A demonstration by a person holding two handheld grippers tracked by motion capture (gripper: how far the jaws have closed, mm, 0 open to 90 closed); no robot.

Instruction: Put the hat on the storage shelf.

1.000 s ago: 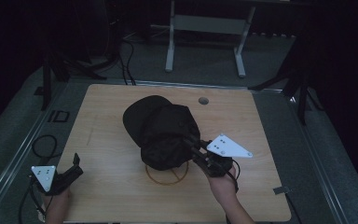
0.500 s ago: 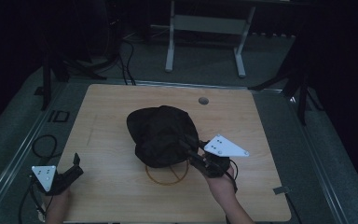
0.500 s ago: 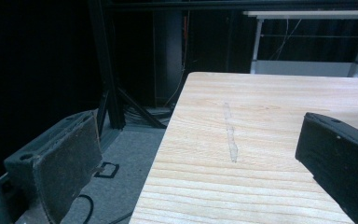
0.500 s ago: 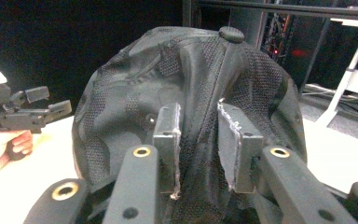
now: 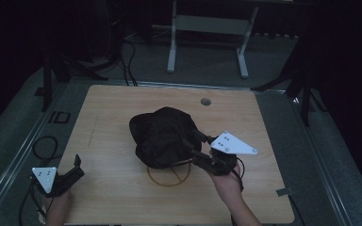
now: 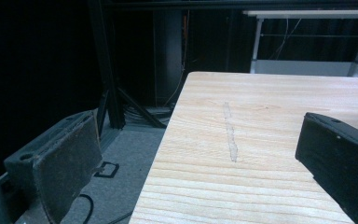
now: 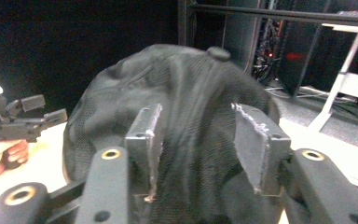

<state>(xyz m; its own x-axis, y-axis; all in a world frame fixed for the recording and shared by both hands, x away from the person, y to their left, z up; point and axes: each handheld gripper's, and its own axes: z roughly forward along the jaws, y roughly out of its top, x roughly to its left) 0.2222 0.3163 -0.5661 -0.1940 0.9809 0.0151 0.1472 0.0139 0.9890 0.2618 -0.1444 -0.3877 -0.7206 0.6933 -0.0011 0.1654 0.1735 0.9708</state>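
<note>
Black mesh cap (image 5: pixel 162 136) near the middle of the wooden table (image 5: pixel 113 113), sitting over a thin hoop-like ring (image 5: pixel 168 175) that shows at its near edge. Right gripper (image 5: pixel 193 147) pushed in against the cap's right side, hand (image 5: pixel 226 181) behind it; in the right gripper view, jaws partly closed with a fold of dark mesh (image 7: pixel 196 140) bunched between the pads (image 7: pixel 144 135), apparently pinched. Left gripper (image 5: pixel 73 169) low at the table's near left corner, well apart from the cap; in the left gripper view, jaws spread wide over the table edge (image 6: pixel 261 140), nothing between them. Small round hole (image 5: pixel 205 101) near the far edge.
</note>
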